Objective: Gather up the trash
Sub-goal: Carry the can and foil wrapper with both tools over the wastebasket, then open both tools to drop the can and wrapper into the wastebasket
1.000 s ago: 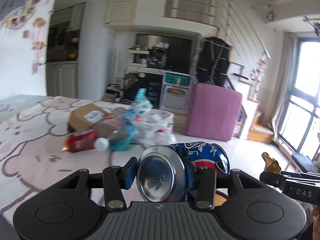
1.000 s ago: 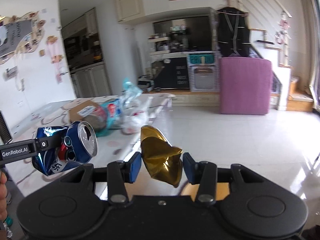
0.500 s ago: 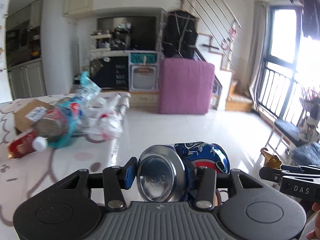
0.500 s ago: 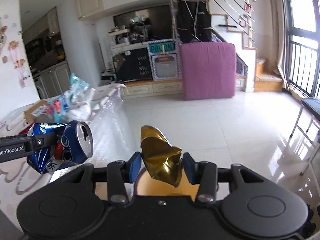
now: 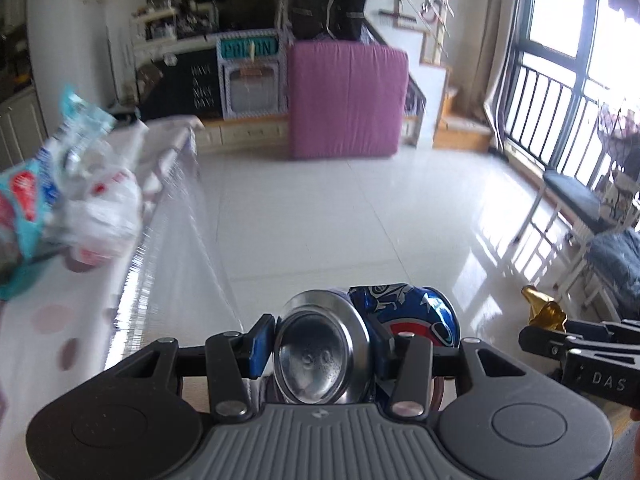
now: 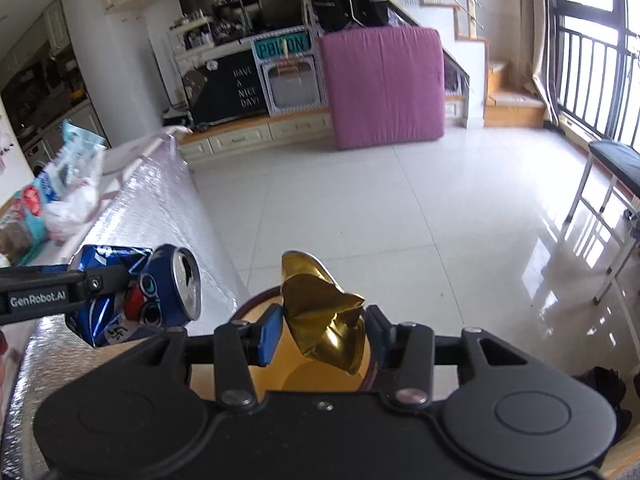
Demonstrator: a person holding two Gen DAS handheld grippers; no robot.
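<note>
Trash is held in both tools. The left gripper is clamped on a dented blue can, whose silver base faces the camera between the 2 blue pads. From the right wrist view the same can hangs beside the table edge, its opened top turned toward the room.

The right gripper is clamped on a crumpled gold wrapper, which sticks up between its pads. Directly below the wrapper is the round rim of a yellow bin, seen through the gap in the tool. In the left wrist view the wrapper shows at the tip of the right tool, to the right of the can.

On the table at the left lies a blurred heap of plastic bags and packets. A purple mattress leans upright across the white tiled floor.
</note>
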